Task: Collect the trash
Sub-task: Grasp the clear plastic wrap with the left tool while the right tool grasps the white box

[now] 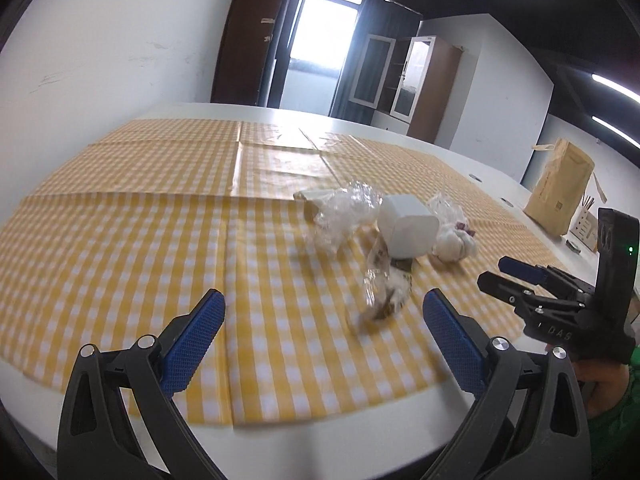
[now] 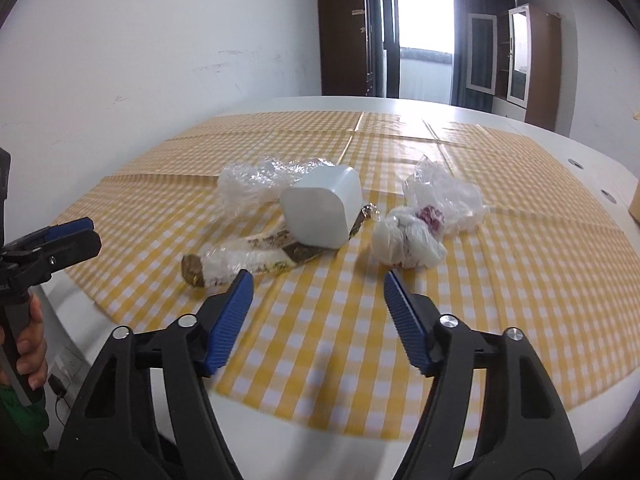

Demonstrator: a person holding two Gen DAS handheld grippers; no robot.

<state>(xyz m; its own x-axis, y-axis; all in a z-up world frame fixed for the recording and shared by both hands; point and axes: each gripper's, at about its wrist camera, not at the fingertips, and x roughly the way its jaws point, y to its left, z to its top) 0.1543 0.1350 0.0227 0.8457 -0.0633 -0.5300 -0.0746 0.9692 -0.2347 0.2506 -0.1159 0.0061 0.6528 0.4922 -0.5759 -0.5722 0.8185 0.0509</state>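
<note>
- Trash collection is judged barely begun; nothing is held, and the whole pile lies on the checked tablecloth (image 2: 500, 280), near the front edge of the white table (image 2: 280, 412).
- Both jaws are seen apart and empty: the left gripper (image 1: 324, 336) wide, the right gripper (image 2: 318, 316) somewhat narrower.
- Counted: one white tub (image 2: 320, 210) on its side; one crumpled clear wrap (image 2: 252, 184) behind it; one long wrapper (image 2: 240, 258) in front; two knotted bags (image 2: 424, 220) beside; no bin is in view.
</note>
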